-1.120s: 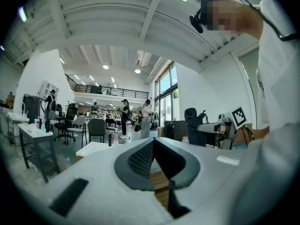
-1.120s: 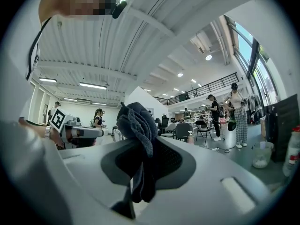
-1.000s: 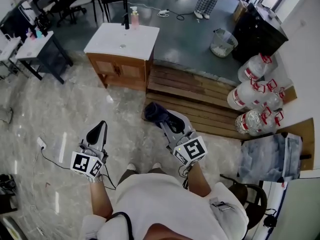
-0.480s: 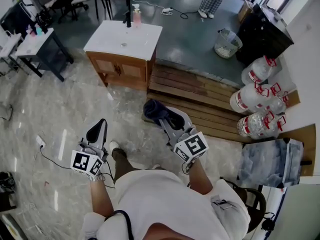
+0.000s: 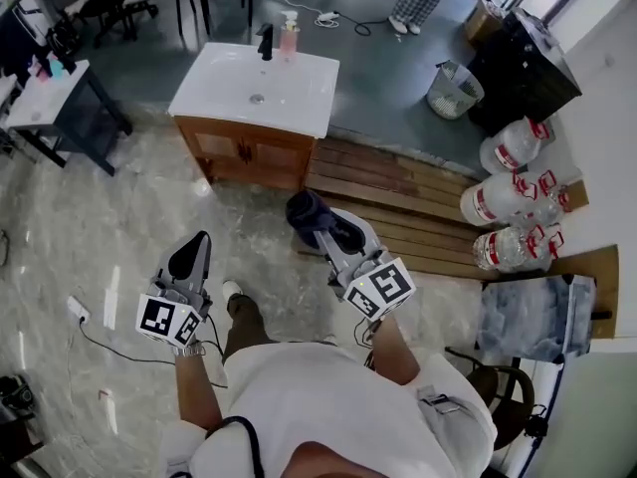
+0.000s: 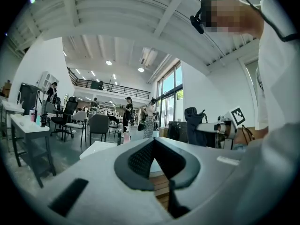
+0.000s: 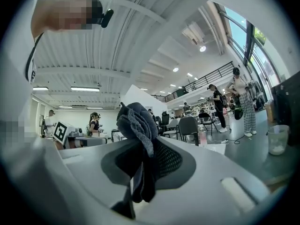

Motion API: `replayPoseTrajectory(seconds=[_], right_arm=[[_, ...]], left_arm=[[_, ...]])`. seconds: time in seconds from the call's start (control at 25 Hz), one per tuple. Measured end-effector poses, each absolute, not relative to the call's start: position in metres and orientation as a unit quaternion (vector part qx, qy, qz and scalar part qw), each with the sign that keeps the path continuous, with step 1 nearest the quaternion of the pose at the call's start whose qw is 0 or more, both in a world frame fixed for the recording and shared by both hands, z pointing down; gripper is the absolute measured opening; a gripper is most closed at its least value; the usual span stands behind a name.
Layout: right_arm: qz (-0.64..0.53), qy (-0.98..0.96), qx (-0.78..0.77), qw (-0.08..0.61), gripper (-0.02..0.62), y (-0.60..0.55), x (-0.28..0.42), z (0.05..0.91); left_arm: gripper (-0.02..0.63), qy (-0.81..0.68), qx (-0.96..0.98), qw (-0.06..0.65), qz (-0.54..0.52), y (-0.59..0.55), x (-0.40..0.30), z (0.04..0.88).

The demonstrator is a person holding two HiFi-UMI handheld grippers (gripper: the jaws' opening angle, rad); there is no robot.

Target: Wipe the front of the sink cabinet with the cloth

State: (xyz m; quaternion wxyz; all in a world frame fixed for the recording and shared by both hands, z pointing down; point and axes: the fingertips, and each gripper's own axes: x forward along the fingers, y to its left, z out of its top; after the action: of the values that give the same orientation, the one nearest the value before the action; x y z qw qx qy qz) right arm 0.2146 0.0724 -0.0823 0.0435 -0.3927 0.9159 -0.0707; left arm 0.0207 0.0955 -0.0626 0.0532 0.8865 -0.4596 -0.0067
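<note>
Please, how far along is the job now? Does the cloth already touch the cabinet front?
Done: the cloth is picked up, and the right gripper clamps it in its fingers. In hand: the approach; the cloth is held apart from the sink cabinet, not touching it. Left: apparently the whole wipe of its wooden front. The left gripper is shut and empty.
</note>
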Motion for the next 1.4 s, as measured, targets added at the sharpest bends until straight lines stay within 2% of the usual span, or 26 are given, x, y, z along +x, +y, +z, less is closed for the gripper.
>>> replayPoseTrajectory(seconds=[0.28, 0.56, 1.08, 1.4], right_arm=[[-0.086, 0.905, -0.416, 0.030, 0.064, -0.008, 0.095, -0.082], [-0.097, 0.903, -0.418, 0.010, 0.064, -0.053, 0.025, -0.072], [-0.101, 0.919, -0.380, -0.004, 0.064, -0.109, -0.016, -0.023], [-0.079, 0.926, -0.369, -0.008, 0.064, -0.156, -0.015, 0.092]], left_arm=[[0.002, -0.434, 0.898, 0.073, -0.011, 0.001, -0.093, -0.066], [0.002, -0.423, 0.902, 0.086, -0.015, -0.052, -0.155, -0.058], [0.002, -0.430, 0.897, 0.099, -0.013, -0.088, -0.169, -0.003], [0.002, -0.434, 0.896, 0.094, -0.008, -0.128, -0.160, 0.118]])
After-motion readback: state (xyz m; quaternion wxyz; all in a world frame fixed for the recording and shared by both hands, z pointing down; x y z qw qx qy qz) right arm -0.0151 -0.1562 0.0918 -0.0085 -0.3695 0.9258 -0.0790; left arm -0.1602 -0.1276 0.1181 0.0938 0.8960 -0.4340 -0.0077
